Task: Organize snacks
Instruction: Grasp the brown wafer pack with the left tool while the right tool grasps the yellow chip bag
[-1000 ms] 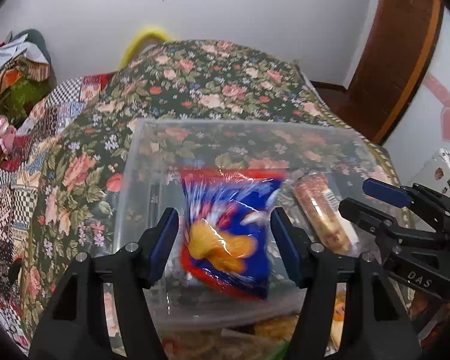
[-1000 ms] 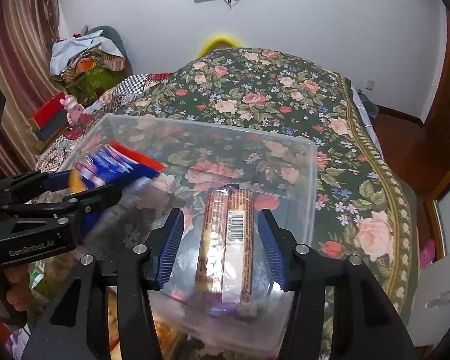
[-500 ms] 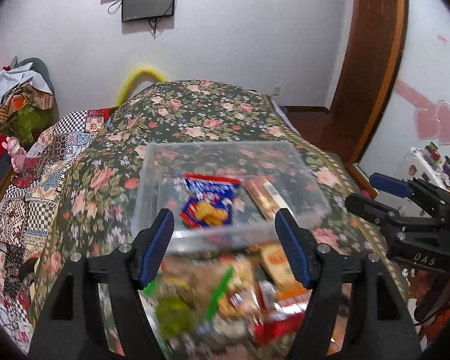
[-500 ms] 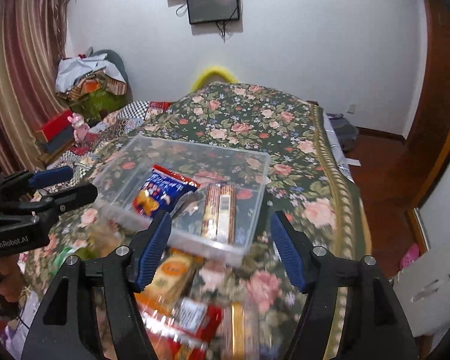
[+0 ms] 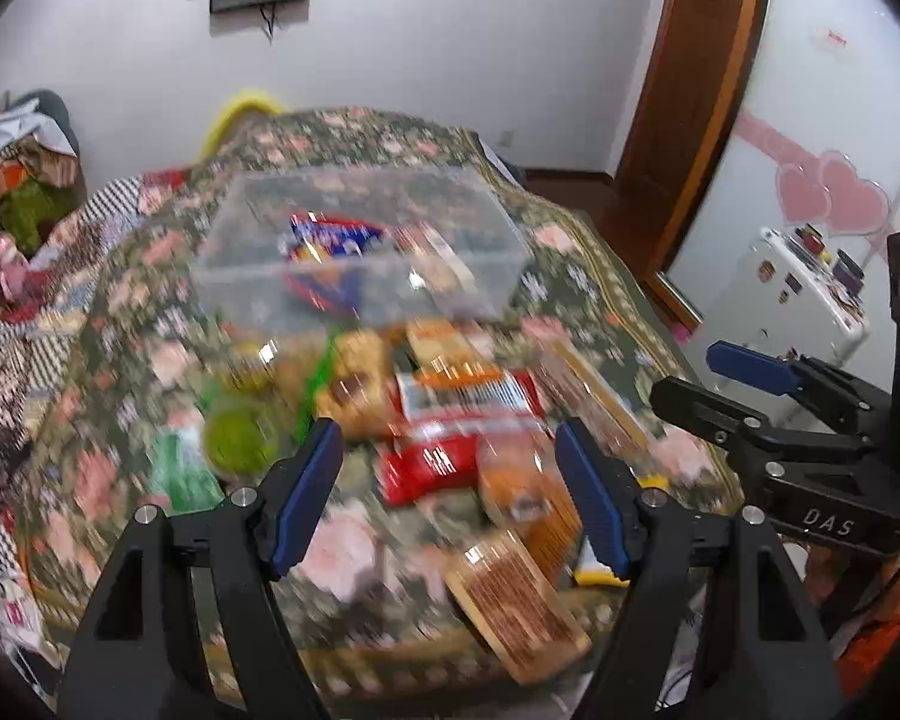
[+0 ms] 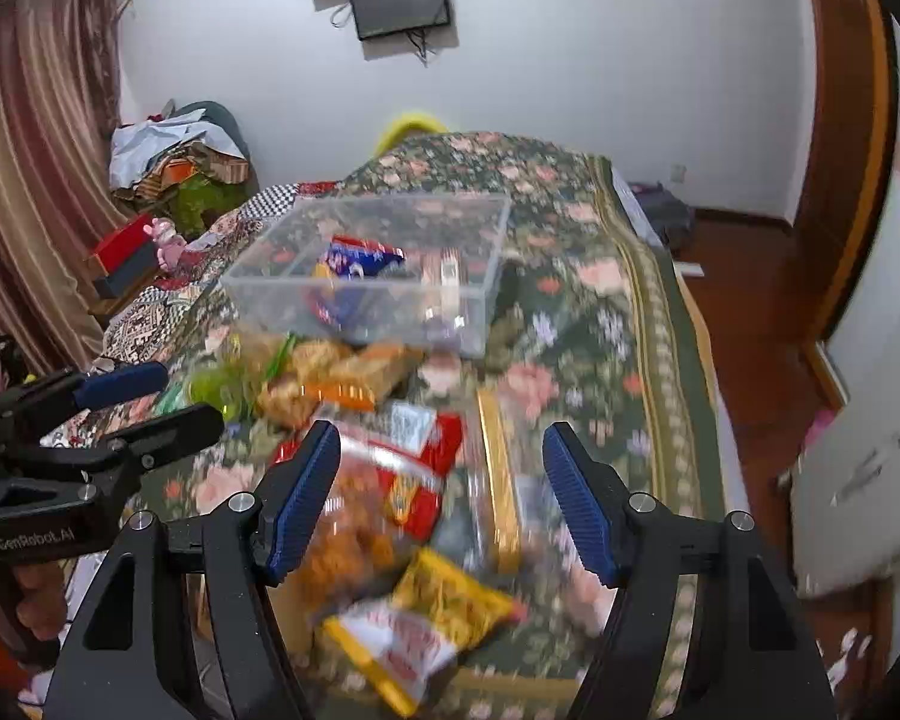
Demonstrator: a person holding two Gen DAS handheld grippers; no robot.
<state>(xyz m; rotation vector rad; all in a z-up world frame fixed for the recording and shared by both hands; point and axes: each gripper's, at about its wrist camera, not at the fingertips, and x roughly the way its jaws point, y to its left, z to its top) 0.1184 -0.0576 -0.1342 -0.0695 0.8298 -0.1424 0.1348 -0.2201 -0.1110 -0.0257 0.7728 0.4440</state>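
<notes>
Snacks lie in a blurred heap low in the frame on the floral bedspread. Nearest, the left gripper and right gripper both hang over the heap with fingers spread wide and nothing between them. Just beyond, toward mid-frame, stands the clear plastic bin, holding a blue chip bag and a long biscuit pack side by side.
</notes>
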